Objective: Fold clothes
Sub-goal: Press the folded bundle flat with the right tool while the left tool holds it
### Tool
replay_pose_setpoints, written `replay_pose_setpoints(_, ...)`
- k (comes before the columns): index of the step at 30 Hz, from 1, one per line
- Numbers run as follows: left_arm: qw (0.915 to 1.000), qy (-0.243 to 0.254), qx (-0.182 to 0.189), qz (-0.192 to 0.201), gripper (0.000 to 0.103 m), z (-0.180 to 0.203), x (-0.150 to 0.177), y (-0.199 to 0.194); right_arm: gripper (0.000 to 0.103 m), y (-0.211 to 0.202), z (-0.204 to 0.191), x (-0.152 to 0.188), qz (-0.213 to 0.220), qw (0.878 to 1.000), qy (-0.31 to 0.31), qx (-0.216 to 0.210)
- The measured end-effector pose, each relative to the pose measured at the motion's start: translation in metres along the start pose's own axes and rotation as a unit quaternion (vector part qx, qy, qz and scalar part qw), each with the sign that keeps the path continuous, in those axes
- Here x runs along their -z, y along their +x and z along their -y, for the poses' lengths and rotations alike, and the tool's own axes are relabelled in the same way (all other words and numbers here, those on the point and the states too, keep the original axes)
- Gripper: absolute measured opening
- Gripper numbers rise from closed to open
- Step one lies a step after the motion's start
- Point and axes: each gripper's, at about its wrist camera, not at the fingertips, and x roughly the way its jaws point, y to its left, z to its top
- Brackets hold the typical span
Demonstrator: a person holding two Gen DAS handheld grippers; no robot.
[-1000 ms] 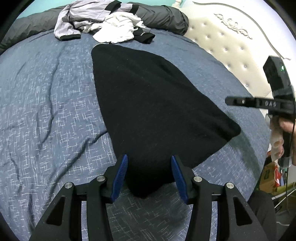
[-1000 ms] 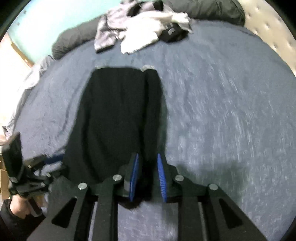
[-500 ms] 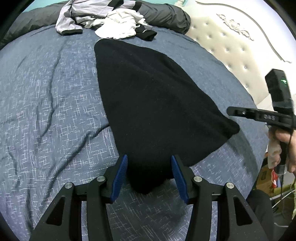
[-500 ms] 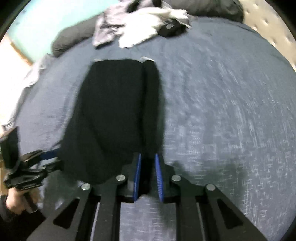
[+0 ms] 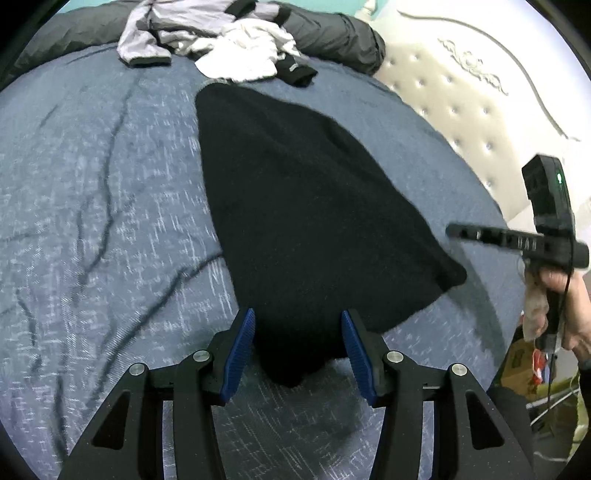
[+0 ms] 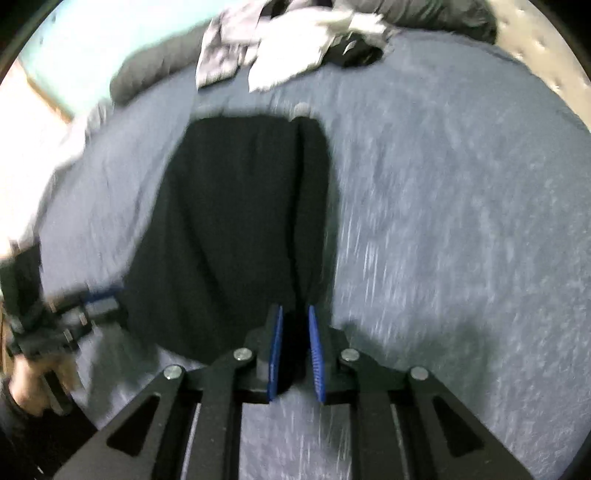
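A black garment [image 5: 295, 206] lies spread on the blue bedspread [image 5: 92, 203], folded lengthwise, narrowing toward the far end. My left gripper [image 5: 297, 350] is open, its blue pads either side of the garment's near left corner. My right gripper [image 6: 295, 347] is shut on the garment's near right corner [image 6: 295, 325]; the garment [image 6: 236, 229] stretches away from it, with a folded strip along its right edge. The right gripper also shows at the right in the left wrist view [image 5: 517, 243], and the left gripper at the left in the right wrist view [image 6: 74, 314].
A pile of grey, white and black clothes [image 5: 221, 44] lies at the far end of the bed, against a dark grey rolled duvet [image 5: 332, 33]. A cream tufted headboard [image 5: 480, 103] stands to the right. Boxes and cables sit on the floor [image 5: 532, 369].
My right gripper has closed tighter on the garment's corner and drawn it back. The left gripper stays open over the other corner; the garment has slid slightly toward me.
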Motion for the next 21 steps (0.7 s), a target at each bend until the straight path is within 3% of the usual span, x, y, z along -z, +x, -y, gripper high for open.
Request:
replay_pose_setpoints(4, 0.9999, -0.012, -0.007, 0.005, 0.054, -0.012, -0.013, 0.004, 0.015, 0.003, -0.003, -0.047, 0.018, 1.0, 0.014, -0.013)
replay_pose_setpoints(8, 0.9999, -0.016, -0.006, 0.0, 0.054, -0.013, -0.013, 0.012, 0.04, 0.031, -0.013, -0.091, 0.001, 1.0, -0.004, 0.0)
replay_pose_setpoints(18, 0.9998, -0.016, 0.006, -0.01, 0.055, -0.021, -0.013, 0.022, 0.04, 0.092, -0.009, -0.128, -0.033, 0.999, 0.005, 0.01)
replay_pose_setpoints(19, 0.9998, -0.016, 0.006, -0.01, 0.055, -0.02, -0.011, 0.02, 0.038, 0.096, -0.007, -0.128, -0.034, 0.999, 0.011, 0.004)
replay_pose_setpoints(21, 0.9998, -0.016, 0.006, -0.009, 0.056, -0.018, -0.009, 0.018, 0.007, 0.101, -0.002, -0.128, -0.028, 0.999, 0.02, -0.002)
